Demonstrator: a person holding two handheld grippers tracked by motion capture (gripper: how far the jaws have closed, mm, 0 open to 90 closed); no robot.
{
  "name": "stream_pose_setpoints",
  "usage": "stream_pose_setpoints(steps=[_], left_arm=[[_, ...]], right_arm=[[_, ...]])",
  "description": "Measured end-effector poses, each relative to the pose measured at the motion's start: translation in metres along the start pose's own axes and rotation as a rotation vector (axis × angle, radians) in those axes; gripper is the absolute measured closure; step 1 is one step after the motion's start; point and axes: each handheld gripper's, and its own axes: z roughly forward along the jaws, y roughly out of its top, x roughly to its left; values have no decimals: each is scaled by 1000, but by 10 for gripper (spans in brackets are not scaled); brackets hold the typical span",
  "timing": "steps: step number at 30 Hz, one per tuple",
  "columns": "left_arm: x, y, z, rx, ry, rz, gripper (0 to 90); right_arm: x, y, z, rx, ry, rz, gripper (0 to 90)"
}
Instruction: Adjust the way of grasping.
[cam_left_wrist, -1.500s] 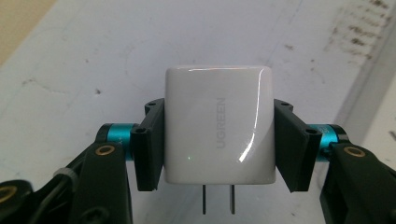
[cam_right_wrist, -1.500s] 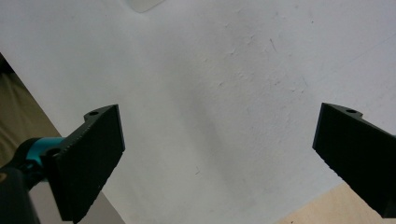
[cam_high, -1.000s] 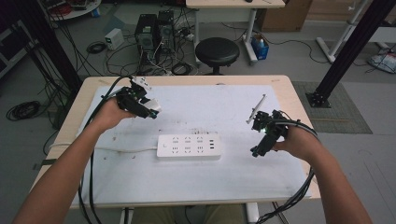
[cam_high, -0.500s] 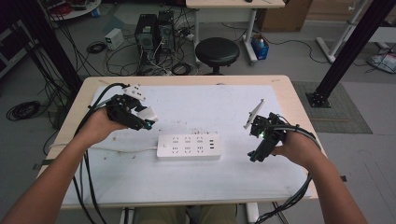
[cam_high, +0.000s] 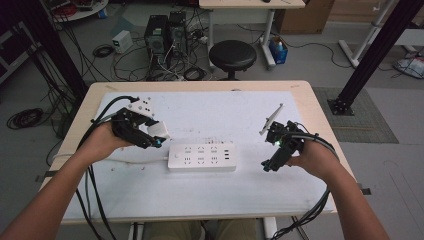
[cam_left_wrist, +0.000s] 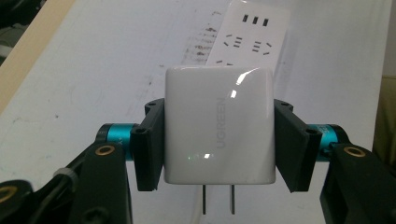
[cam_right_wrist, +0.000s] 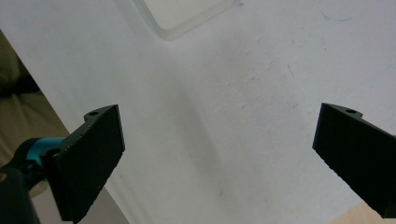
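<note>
On white table (cam_high: 210, 200), left tool (cam_high: 150, 137) clamping charger (cam_left_wrist: 218, 125), power strip (cam_high: 201, 157) beside, right tool (cam_high: 272, 157) wide open, perhaps hovering.

The power strip (cam_high: 201, 158) lies flat near the middle of the worktop (cam_high: 210, 200). Its cord (cam_high: 100, 159) runs off to the left. The left gripper (cam_high: 150, 137) is just left of the strip and a little farther back. A charger (cam_left_wrist: 219, 123) sits between its fingers (cam_left_wrist: 149, 144), with the prongs (cam_left_wrist: 217, 199) pointing at the camera. The right gripper (cam_high: 270, 165) is right of the strip, near the worktop's right side. On the floor, beyond the far edge, stand a stool (cam_high: 232, 54) and, left of it, two computer towers (cam_high: 167, 32).
</note>
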Motion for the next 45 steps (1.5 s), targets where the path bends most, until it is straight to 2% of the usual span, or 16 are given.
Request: stream_pose_setpoints(steps=[4,6,13,16,21,22,25,26,27,32,35,42,44,45], left_arm=[[-4,4,2,-7,-14,28,424],[-5,4,4,-15,-25,37,424],[-14,7,13,-35,-50,67,424],[-18,9,18,-36,-53,78,424],[-24,12,26,-47,-64,88,424],[-26,13,28,-49,-67,94,424],[-31,16,34,-54,-79,106,424],[-33,17,36,-58,-84,109,424],[-34,18,37,-58,-88,119,424],[-43,24,44,-62,-106,151,424],[-47,27,47,-75,-114,162,424],[-53,34,55,-105,-132,170,424],[-54,37,56,-107,-134,179,424],[-55,38,57,-119,-135,168,424]], right_arm=[[-1,-1,0,-36,1,34,15],[-1,-2,0,-58,22,71,15],[1,-2,7,-101,87,133,15],[2,-1,9,-121,121,204,15],[5,-1,9,-196,160,264,15],[6,-1,9,-221,183,272,15],[8,0,9,-280,248,337,15],[10,1,10,-312,293,383,15],[10,1,10,-312,293,383,15],[10,1,17,-356,420,505,16],[9,0,20,-400,509,569,19],[8,1,20,-445,604,638,39],[8,1,20,-441,613,644,39],[9,2,21,-443,620,650,39]])
